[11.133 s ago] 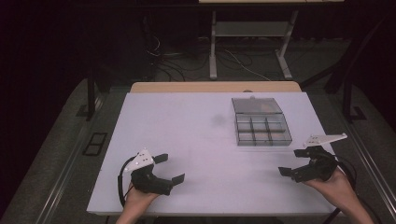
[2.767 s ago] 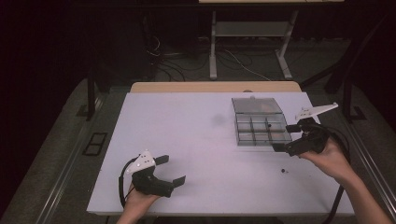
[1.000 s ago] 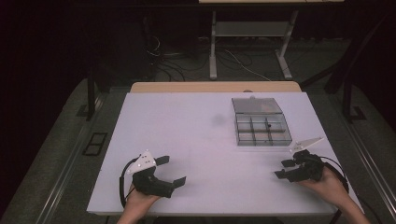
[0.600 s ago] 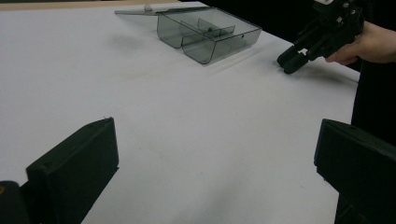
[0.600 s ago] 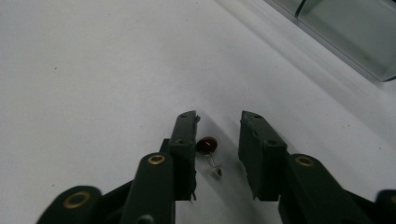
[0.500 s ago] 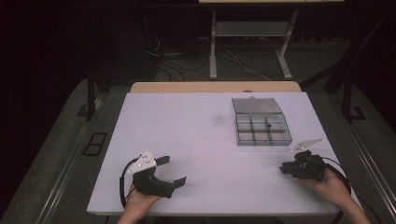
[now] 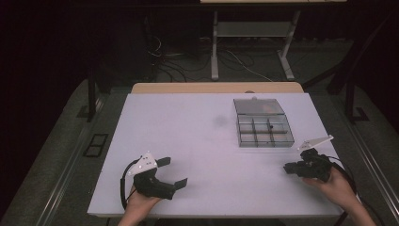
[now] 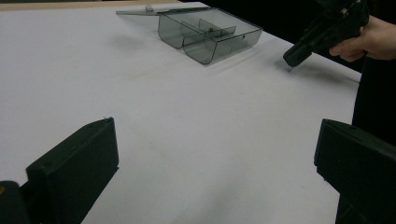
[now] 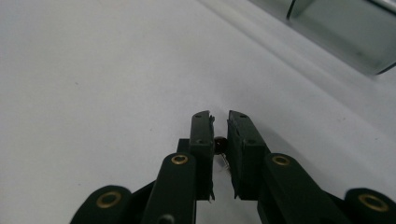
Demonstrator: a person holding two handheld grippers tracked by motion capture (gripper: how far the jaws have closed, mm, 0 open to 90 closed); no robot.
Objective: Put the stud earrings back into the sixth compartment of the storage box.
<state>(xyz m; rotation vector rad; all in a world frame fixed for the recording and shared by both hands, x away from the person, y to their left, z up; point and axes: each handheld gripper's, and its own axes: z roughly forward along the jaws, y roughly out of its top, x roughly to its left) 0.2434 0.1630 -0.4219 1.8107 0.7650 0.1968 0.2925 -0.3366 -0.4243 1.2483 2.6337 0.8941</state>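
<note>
**Grippers, compartment box and small dark piece on white table**

Right gripper [image 7: 288, 168]: low over the table's near right part, close to the right edge, pointing left across the surface. Its jaws have just been closing and now stand nearly together, clamped on a small dark piece [image 9: 220, 143] that sits between them partway down their length; a thin slit remains ahead of it at the tips. In the left gripper view the same gripper [image 8: 293, 59] has its tip down at the white surface.

Left gripper [image 7: 171, 172]: near the table's front edge, left of centre, jaws wide apart with bare table between them, nothing held.

Compartment box [image 7: 263, 130]: clear grey plastic, divided into cells, lid [image 7: 258, 106] folded back flat behind it. It lies on the right half, well apart from the left gripper and near the right gripper, slightly farther from the person.

Table [image 7: 188, 127]: white top, with a tan strip along the far edge. Open room is broad across the whole left and centre; space is narrow between the box and the right edge.
</note>
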